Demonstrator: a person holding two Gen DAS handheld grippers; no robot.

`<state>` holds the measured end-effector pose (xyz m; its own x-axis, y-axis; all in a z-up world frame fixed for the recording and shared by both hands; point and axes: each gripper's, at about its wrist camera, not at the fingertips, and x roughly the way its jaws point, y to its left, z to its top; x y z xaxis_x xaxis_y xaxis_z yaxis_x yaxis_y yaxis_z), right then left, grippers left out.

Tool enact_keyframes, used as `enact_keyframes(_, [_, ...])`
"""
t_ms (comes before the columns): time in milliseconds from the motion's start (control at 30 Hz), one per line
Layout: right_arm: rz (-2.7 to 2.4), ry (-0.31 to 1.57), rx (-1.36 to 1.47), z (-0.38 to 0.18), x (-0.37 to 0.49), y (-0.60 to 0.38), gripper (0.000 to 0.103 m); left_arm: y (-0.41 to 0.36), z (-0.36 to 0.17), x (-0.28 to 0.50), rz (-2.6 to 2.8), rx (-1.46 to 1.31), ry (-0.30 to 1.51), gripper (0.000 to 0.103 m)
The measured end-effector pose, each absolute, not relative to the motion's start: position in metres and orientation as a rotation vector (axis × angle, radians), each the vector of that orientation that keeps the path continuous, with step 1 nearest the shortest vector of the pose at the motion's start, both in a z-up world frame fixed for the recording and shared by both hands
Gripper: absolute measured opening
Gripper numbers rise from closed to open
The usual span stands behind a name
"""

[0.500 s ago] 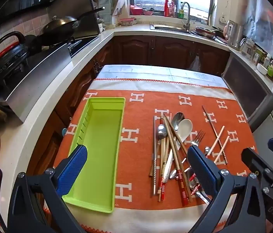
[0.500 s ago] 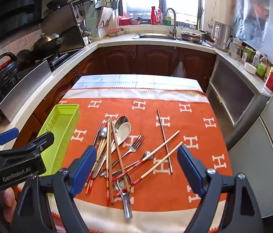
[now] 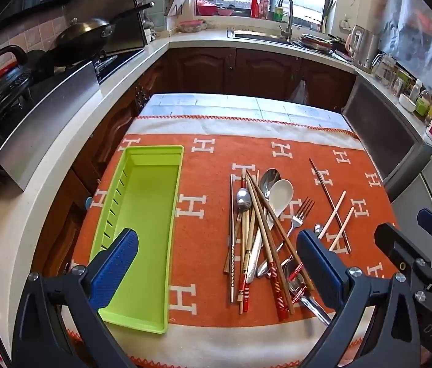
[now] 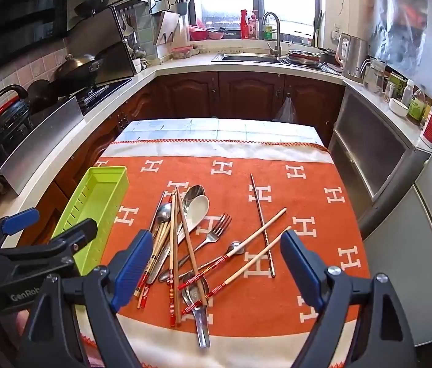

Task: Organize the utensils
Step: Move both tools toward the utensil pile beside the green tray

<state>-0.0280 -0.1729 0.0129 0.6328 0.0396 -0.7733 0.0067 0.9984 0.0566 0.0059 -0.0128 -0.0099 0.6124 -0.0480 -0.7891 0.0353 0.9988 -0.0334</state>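
Blue-padded left gripper [image 3: 216, 263] hangs low over the near edge of the table, jaws spread wide, nothing held. Right gripper [image 4: 214, 265] likewise wide open and empty, above the near end of the utensil pile [image 4: 185, 245].

Pile lies on the orange cloth [image 4: 308, 184] with white H marks: wooden chopsticks [image 4: 187, 245] crossed over metal spoons [image 4: 163, 211], red-banded ends toward the cameras. White ceramic spoon [image 4: 199, 207] sits on the far side of the heap, a fork [image 4: 216, 230] just beside it. To the right, two pale chopsticks [image 4: 259, 251] lie slanted, one crossing a thin metal chopstick [image 4: 262, 224].

Green tray [image 3: 142, 230] sits left of the pile, apart from it, long axis running away from the cameras; slots along its left wall.

Beyond the table: dark wood cabinets [image 4: 246, 95], a sink with tap [image 4: 272, 33] under the window, a wok [image 3: 84, 35] on the stove at left.
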Motion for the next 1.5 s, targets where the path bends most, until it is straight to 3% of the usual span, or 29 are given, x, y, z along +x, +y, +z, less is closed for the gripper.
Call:
enact_keyframes(1267, [0.062,0.882,0.093,0.0131,-0.0266,-0.1789,0.078,-0.0122,-0.0056,0.0094,-0.054,-0.019,0.930,0.102])
enact_keyframes(1500, [0.069,0.900,0.115,0.0091,-0.0261,-0.1782,0.070,-0.0159,-0.0101,0.0063,-0.053,-0.004,0.939,0.102])
